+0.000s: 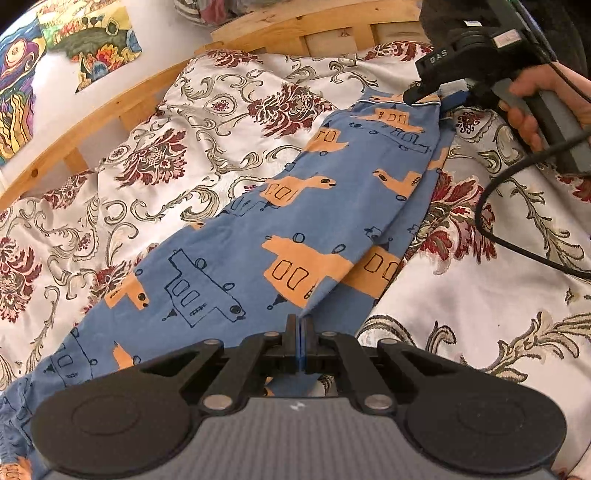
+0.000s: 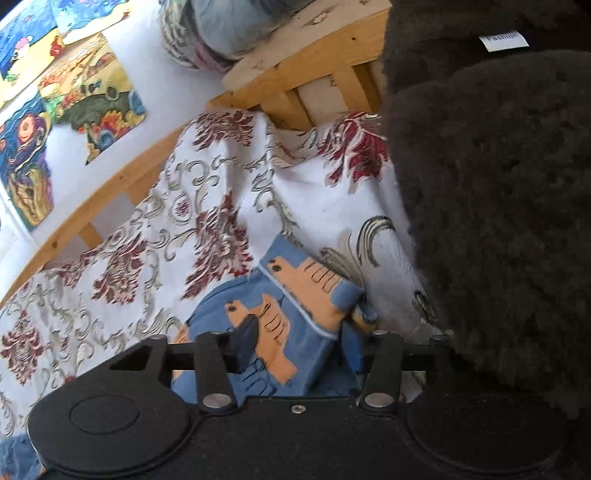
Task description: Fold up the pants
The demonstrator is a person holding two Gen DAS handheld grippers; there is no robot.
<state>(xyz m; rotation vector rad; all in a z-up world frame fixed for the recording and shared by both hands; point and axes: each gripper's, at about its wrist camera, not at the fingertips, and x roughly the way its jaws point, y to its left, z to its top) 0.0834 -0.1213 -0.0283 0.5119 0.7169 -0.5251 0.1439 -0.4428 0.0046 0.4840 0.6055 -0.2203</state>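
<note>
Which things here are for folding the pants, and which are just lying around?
For the job: pants, left gripper, right gripper, bedspread underneath.

Just there: wall pictures, wooden bed frame, bundle on the frame, dark fleece.

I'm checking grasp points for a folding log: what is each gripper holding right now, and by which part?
Both hold the blue cotton pants with orange prints. The left gripper is shut on a fabric fold at the near end; the right gripper holds the white-piped hem at the far end.
</note>
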